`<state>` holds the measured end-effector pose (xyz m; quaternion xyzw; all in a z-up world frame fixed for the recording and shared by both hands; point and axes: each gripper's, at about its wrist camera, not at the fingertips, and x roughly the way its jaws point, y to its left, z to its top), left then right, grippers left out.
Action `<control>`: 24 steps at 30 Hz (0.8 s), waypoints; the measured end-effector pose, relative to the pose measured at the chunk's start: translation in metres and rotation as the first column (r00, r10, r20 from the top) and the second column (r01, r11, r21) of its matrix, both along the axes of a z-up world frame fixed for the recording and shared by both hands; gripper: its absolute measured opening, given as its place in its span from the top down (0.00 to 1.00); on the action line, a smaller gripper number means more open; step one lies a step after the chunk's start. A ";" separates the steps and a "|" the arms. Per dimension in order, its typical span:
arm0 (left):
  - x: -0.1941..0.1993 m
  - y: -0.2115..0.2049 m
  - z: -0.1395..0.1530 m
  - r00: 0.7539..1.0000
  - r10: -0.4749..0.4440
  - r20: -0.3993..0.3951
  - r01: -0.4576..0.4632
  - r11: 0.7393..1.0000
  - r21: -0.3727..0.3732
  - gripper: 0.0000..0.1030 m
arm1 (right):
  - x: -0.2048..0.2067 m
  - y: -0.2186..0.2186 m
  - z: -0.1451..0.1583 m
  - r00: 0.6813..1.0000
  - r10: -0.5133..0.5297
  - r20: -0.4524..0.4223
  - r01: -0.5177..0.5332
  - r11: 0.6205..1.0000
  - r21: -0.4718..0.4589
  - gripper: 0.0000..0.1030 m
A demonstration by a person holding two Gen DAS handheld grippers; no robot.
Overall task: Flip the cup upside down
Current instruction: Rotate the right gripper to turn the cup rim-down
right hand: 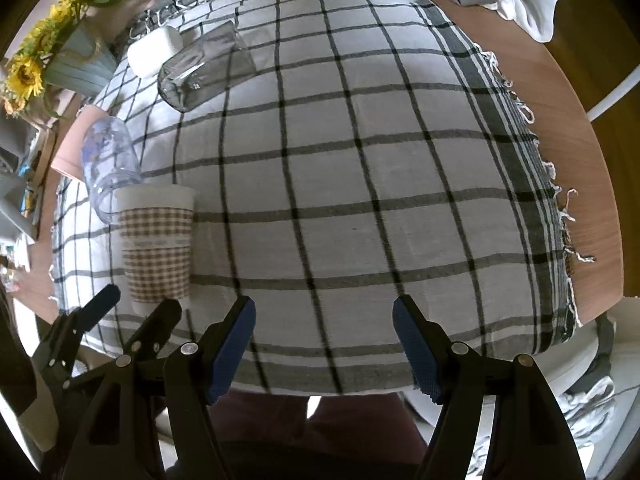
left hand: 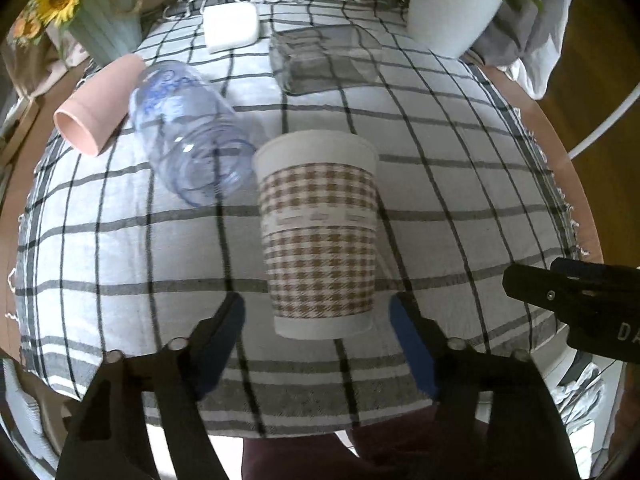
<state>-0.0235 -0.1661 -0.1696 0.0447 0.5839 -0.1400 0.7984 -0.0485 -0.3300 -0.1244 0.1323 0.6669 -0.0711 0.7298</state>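
Observation:
A paper cup [left hand: 320,232] with a brown checked sleeve stands on the checked cloth [left hand: 460,200], its wide end up. My left gripper [left hand: 318,312] is open, its blue pads on either side of the cup's base, not touching it. The cup also shows at the left of the right wrist view [right hand: 156,240]. My right gripper [right hand: 324,316] is open and empty over bare cloth near the front edge, to the right of the cup. The left gripper [right hand: 140,304] shows in the right wrist view, and part of the right tool [left hand: 576,300] in the left.
A clear plastic jar [left hand: 188,132] and a pink cup [left hand: 100,104] lie on their sides left of the paper cup. A glass tumbler [left hand: 312,60] lies further back, by a white box [left hand: 230,26]. A white plant pot [left hand: 452,12] and sunflower vase [left hand: 100,20] stand at the back.

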 end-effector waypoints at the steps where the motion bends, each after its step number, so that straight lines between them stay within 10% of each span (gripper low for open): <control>1: 0.001 -0.002 -0.002 1.000 0.001 0.002 -0.001 1.000 0.003 0.34 | -0.001 -0.001 0.000 1.000 0.003 -0.001 -0.003 1.000 -0.001 0.31; 7: 0.003 -0.009 -0.005 1.000 -0.005 0.017 0.004 1.000 0.024 0.48 | -0.002 -0.006 0.000 1.000 0.020 0.001 -0.020 1.000 -0.004 0.31; 24: 0.020 -0.028 0.034 0.995 -0.063 0.076 0.061 0.998 0.030 0.48 | -0.002 -0.016 0.005 0.999 -0.003 0.041 0.001 0.998 0.060 0.31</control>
